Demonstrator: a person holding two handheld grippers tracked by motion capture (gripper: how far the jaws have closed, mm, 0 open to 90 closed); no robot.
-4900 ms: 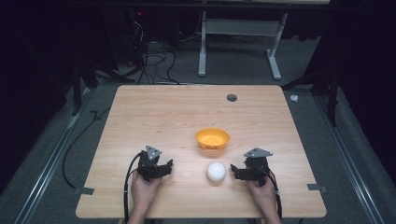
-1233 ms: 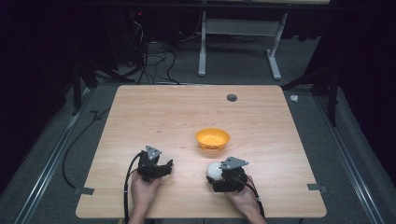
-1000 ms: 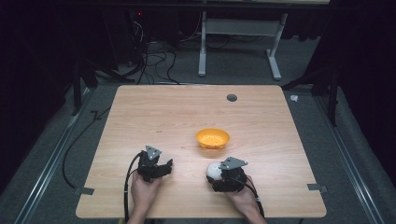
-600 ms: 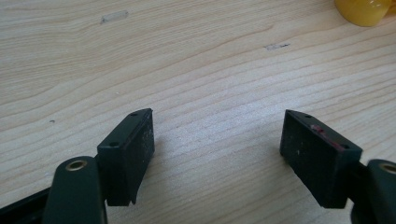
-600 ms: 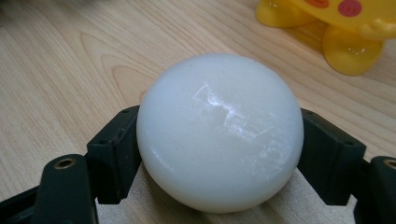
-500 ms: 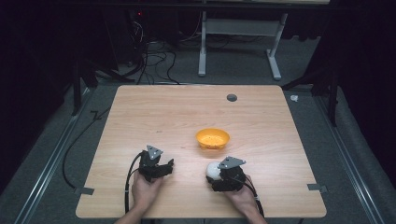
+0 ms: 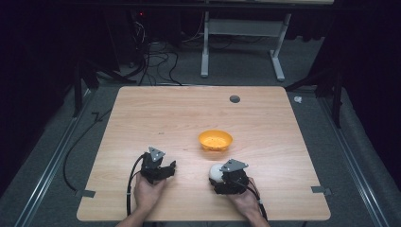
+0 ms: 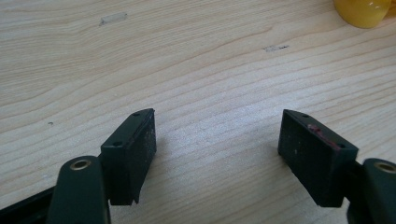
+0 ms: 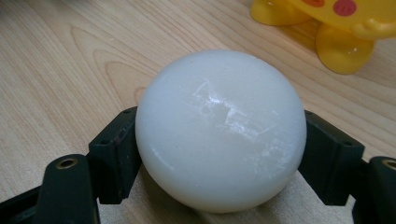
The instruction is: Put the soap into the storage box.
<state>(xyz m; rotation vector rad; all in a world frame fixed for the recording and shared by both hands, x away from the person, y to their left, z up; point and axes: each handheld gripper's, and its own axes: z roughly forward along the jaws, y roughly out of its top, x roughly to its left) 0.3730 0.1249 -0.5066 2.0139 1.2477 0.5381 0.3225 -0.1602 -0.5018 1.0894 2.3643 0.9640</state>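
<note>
A white ball (image 9: 220, 130) is seen gripped between the jaws of the right gripper (image 7: 226, 178) at the near edge of the wooden table (image 7: 161, 113), just short of a yellow bowl (image 7: 215, 140). The left gripper (image 8: 217, 156) is held empty, jaws spread above bare wood. For a clean lift, the squeeze is best kept across the ball's widest part, since so smooth and round a surface would likely slip if pinched off-centre.

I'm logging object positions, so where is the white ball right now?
The smooth white ball sits between the right gripper's jaws near the wooden table's front edge, just in front of the yellow-orange bowl.
</note>
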